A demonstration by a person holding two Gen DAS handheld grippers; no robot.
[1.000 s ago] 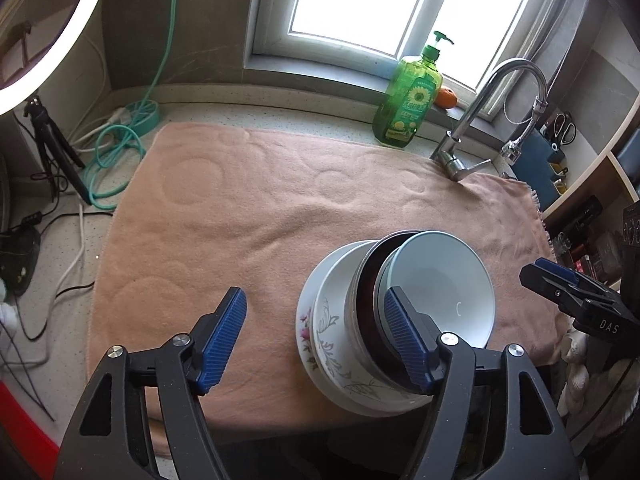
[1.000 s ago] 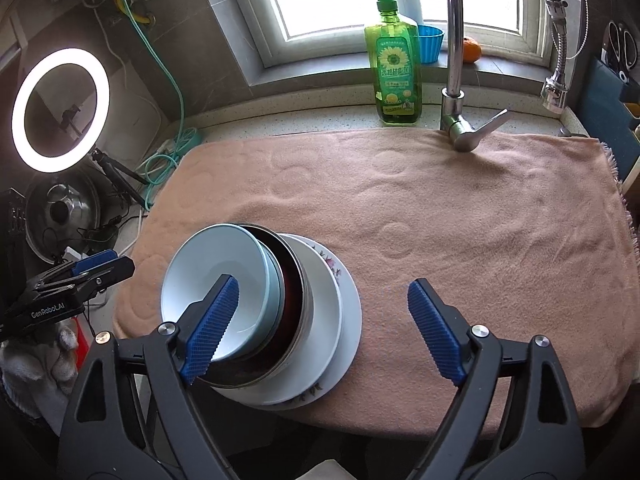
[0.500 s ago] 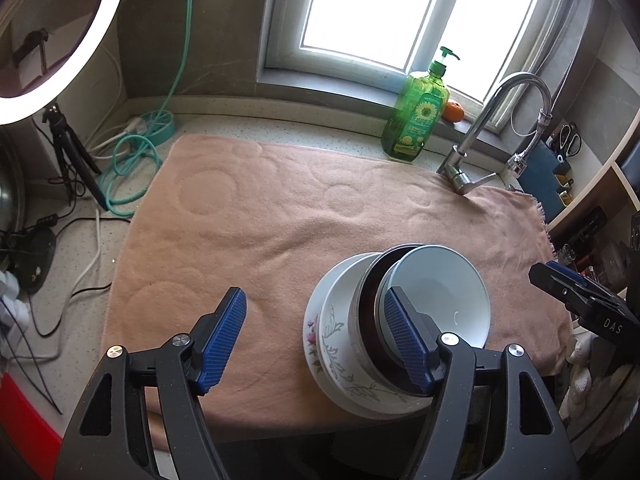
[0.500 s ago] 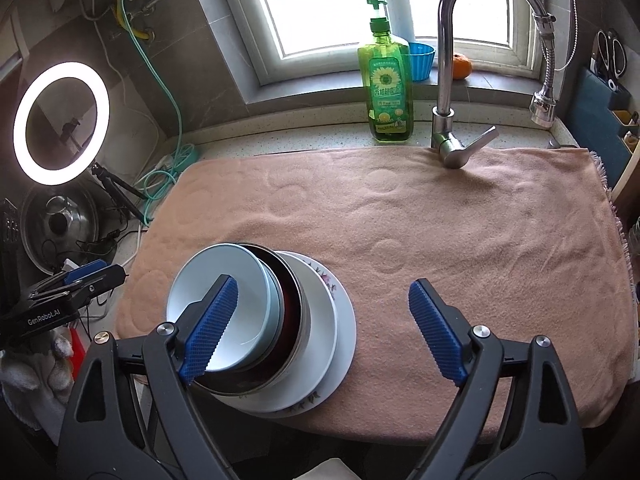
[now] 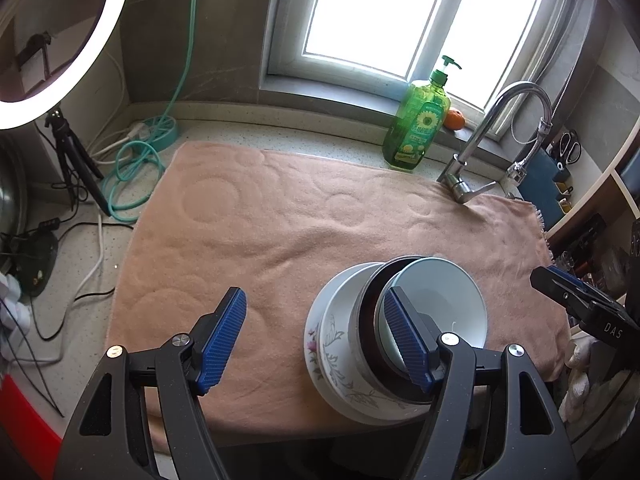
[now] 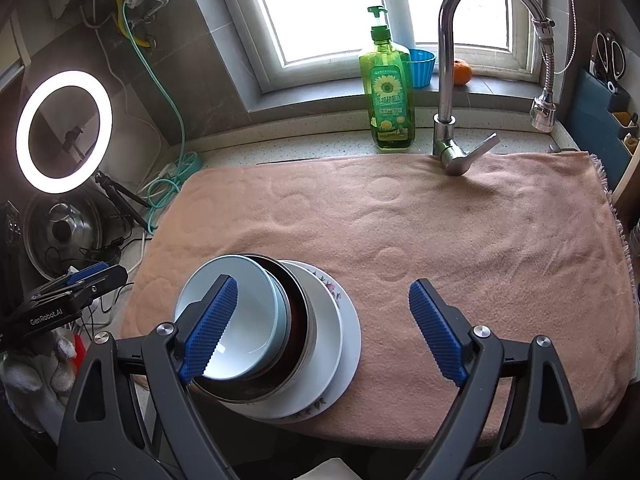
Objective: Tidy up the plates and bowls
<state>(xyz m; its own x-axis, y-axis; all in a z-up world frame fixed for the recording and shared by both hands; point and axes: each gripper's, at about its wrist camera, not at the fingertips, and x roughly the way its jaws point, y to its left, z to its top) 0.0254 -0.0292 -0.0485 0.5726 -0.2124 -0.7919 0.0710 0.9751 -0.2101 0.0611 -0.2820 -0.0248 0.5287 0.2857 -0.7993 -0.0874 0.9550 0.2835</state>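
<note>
Stack of dishes at near edge of pink towel, left of centre in right wrist view: pale blue bowl uppermost, nested in dark-lined bowl, that in a white plate, floral-rimmed plate at bottom. Nested but not concentric: upper pieces offset toward left side, floral rim exposed on right. Near rim of stack appears to overhang towel's front edge slightly; not certain.

Left gripper spread wide, nothing held; its right pad overlaps blue bowl's rim in view, contact not confirmable. Right gripper likewise spread wide, empty, its left pad over blue bowl, other pad over bare towel.

Stage ambiguous: same scene fits dishes already gathered into one nest, or a pile awaiting sorting by kind. No move specified on that account.

Handling notes, either case:
- Glazed ware slick; grip on rim with pads square, not on curved wall.
- Offset nest top-heavy toward left; any push there risks sliding bowls.
- Proximity to counter edge the main hazard; keep forces directed inward, toward faucet.
- Soap bottle well apart, no obstruction.
</note>
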